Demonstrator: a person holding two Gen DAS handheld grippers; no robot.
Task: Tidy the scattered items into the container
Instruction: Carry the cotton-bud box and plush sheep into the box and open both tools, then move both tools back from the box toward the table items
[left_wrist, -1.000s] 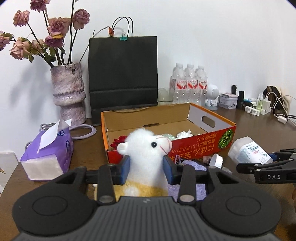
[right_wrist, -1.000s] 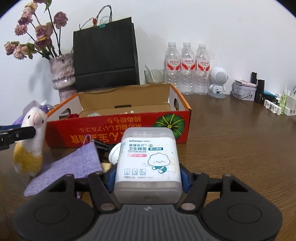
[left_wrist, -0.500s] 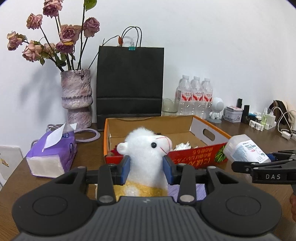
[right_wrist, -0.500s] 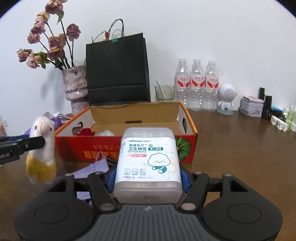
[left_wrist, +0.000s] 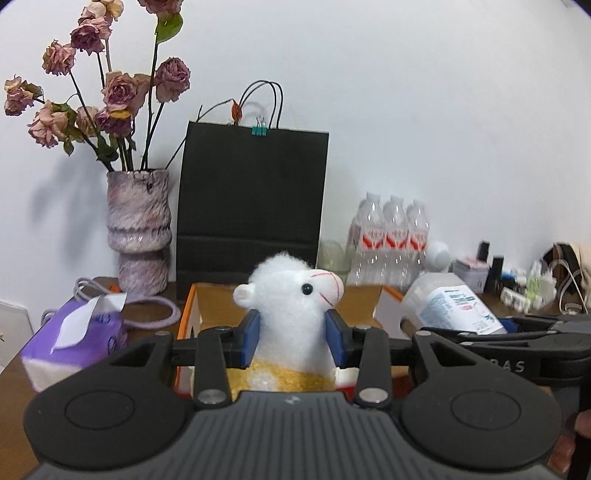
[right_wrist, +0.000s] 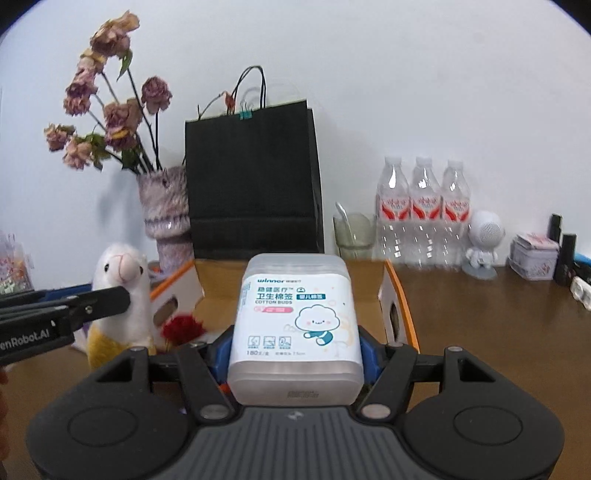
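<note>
Broadly, the wooden table (right_wrist: 480, 314) fills the lower half of both views, and on it the orange cardboard box (right_wrist: 400, 302) stands open-topped at the centre, its inside brown, with a red tufted item (right_wrist: 183, 326) lying in it at about 9 o'clock from the right gripper. Behind the box, at 12 o'clock, stands a black paper bag (left_wrist: 255, 192) against the white wall; at 10 o'clock from it a mottled purple vase (left_wrist: 138, 229) holds dried roses, and at 3 o'clock three water bottles (right_wrist: 423, 206) stand in a row. A purple tissue pack (left_wrist: 74, 339) sits on the table at 9 o'clock in the left wrist view. The left gripper (left_wrist: 293, 338) is closed partway on a white plush alpaca (left_wrist: 291, 295) — its blue pads press the toy's neck from both sides, the head upright above them and in front of the box. The right gripper (right_wrist: 293, 356) is clamped wider on a clear cotton bud box (right_wrist: 295, 321), label facing up, held just before the near wall of the cardboard box. In the left wrist view that cotton bud box shows at 3 o'clock, beside the alpaca — blurred.
</note>
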